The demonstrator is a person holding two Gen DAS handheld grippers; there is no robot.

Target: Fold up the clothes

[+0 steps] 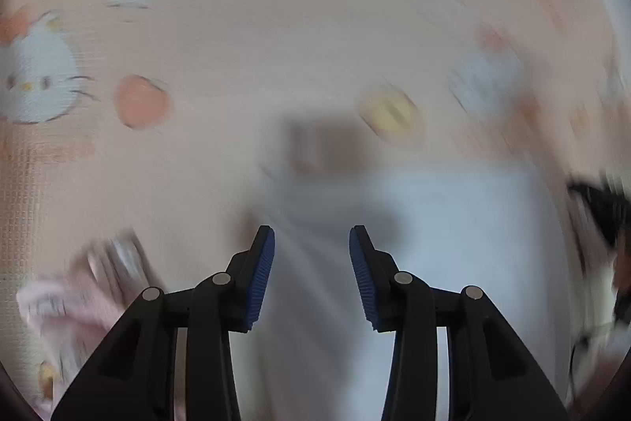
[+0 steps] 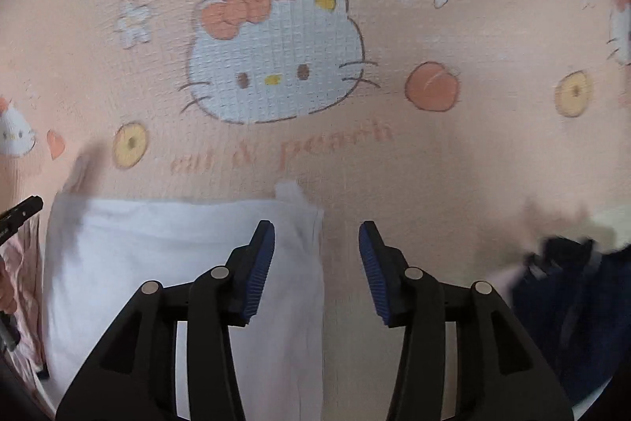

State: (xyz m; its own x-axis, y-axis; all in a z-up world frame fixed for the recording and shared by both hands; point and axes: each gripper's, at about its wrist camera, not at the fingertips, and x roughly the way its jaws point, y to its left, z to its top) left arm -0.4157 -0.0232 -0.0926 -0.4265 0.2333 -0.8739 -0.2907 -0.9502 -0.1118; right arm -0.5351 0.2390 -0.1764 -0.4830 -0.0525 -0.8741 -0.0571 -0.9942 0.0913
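A folded white garment (image 2: 165, 255) lies flat on a peach cat-print sheet (image 2: 394, 164). In the right wrist view it fills the lower left, and its right edge runs just left of my right gripper (image 2: 316, 237), which is open and empty above that edge. In the blurred left wrist view the same white garment (image 1: 453, 223) lies ahead and to the right of my left gripper (image 1: 311, 239), which is open and empty over its left part.
A pink striped garment (image 1: 79, 287) lies to the left of the white one. A dark navy garment (image 2: 579, 302) is bunched at the right. The other gripper's black tip (image 2: 23, 208) shows at the left edge of the right wrist view.
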